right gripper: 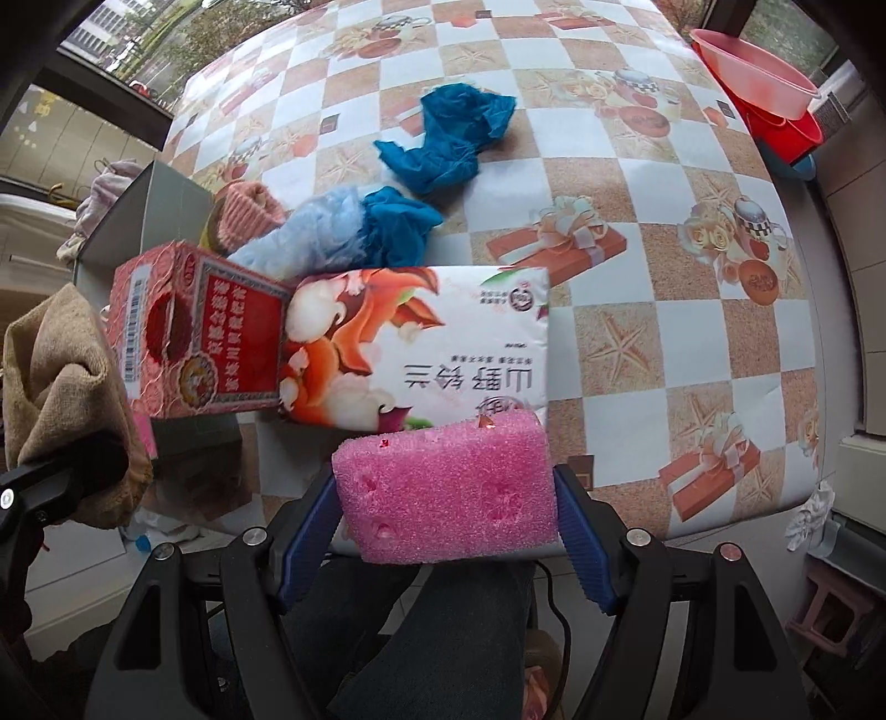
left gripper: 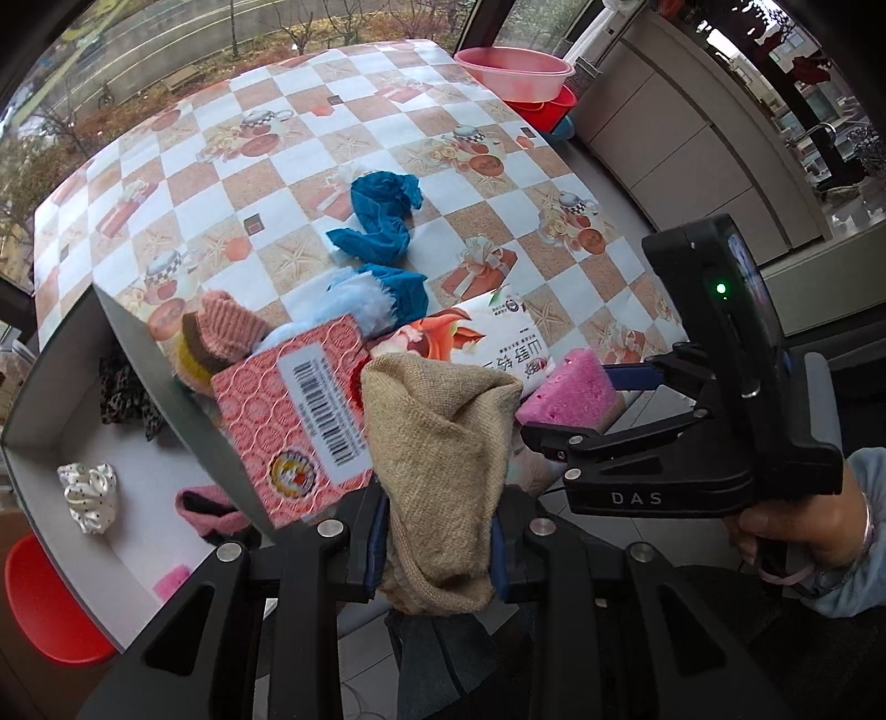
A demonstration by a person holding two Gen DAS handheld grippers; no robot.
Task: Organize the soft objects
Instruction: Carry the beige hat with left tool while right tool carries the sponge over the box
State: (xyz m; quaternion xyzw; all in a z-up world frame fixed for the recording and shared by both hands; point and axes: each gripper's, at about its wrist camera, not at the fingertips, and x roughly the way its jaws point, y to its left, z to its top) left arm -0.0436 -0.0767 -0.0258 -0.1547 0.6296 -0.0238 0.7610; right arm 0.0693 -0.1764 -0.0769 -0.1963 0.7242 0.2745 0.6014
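A table (left gripper: 310,144) covered in a checkered orange-and-white cloth with gift-box and teapot prints fills the middle of both views. Large windows (left gripper: 166,50) across the top show bare trees and a road in daylight. Beige cabinets (left gripper: 681,149) stand at upper right. Pale floor tiles (left gripper: 360,615) show at the bottom.

Black grippers (left gripper: 437,548) – blue pads (silver screws) – "DAS".
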